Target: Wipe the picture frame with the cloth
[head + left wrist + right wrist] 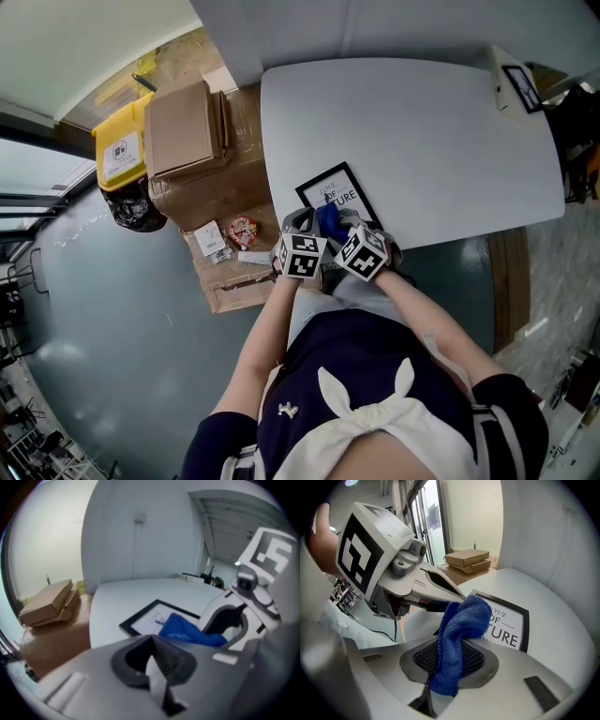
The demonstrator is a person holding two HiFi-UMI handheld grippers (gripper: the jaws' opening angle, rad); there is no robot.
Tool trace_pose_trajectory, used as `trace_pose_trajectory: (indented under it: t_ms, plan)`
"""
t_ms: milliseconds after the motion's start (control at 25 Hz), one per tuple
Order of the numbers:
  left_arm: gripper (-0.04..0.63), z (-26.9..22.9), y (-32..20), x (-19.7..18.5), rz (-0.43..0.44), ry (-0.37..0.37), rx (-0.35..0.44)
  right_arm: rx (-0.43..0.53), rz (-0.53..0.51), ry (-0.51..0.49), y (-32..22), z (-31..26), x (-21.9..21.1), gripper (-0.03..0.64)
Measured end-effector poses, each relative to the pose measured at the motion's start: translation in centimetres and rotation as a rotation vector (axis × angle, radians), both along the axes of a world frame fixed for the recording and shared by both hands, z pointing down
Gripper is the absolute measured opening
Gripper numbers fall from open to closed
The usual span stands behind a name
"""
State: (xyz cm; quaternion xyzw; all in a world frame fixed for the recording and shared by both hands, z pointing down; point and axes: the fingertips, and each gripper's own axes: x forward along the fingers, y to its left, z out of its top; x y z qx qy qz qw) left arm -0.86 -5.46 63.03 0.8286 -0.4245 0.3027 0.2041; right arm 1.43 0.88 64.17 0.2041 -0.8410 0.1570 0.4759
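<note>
One white table [422, 141] fills the upper right of the head view. Cardboard boxes [183, 127] are stacked off its left edge, w/ one yellow bin [120, 150] further left. One black picture frame [337, 192] lies flat at the table's near edge, lower centre, print facing up. Two grippers sit side by side just below it. The left gripper [157, 667] has its jaws together w/ nothing between them. The right gripper [450, 663] is clamped on one blue cloth [461, 630], which bunches up past the jaws and overhangs the frame's near left corner; can't tell if it touches the glass. The frame lies just beyond both jaw tips, slightly right.
</note>
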Motion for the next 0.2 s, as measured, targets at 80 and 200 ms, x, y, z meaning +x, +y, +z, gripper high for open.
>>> trace_pose_trajectory:
  t_ms: [80,200]
  plan:
    - [0.0,0.04,-0.07,-0.02,0.0,0.0,0.0,0.0,-0.001,0.0,-0.06,0.04,-0.02,0.092]
    - [0.0,0.12,-0.13,-0.03,-0.002,0.001,-0.001,-0.003,-0.001,0.003,-0.11,0.11,-0.02,0.092]
